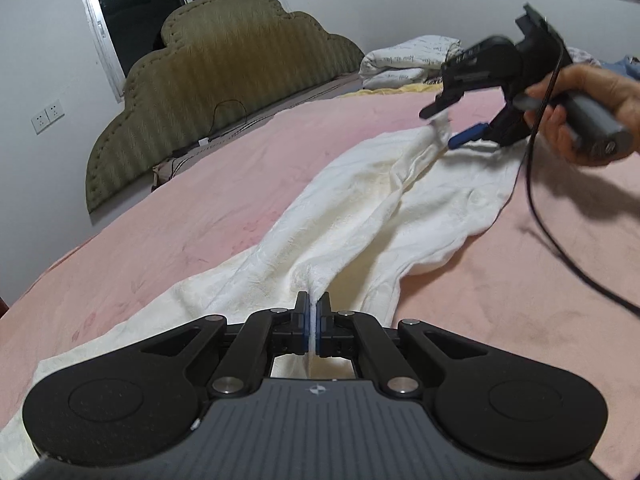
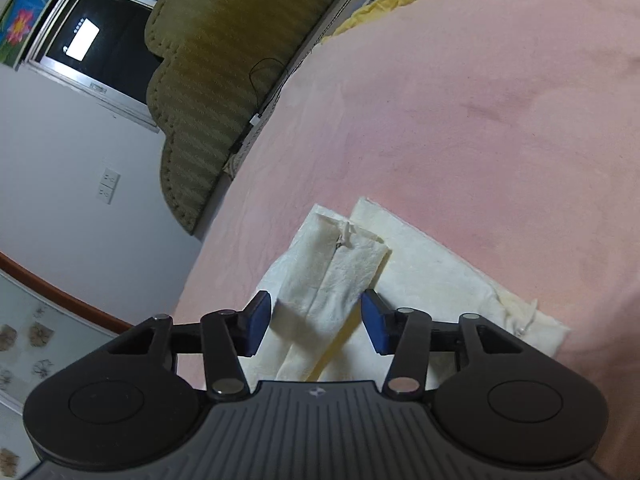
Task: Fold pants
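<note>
White pants (image 1: 360,208) lie stretched along a pink bedspread (image 1: 180,208). My left gripper (image 1: 313,312) is shut on a pinched ridge of the pants' near end. My right gripper (image 1: 448,126) shows at the upper right of the left wrist view, held by a hand, jaws apart with a lifted bit of white fabric between them. In the right wrist view my right gripper (image 2: 316,320) is open, its blue pads (image 2: 256,322) on either side of a pant-leg end (image 2: 340,264) with a drawstring, not clamping it.
An olive padded headboard (image 1: 208,92) stands along the bed's far side, with a window (image 1: 136,4) behind it. Folded white bedding (image 1: 404,62) and a yellow cloth (image 2: 384,4) lie at the far end. A black cable (image 1: 560,248) trails from the right gripper across the bed.
</note>
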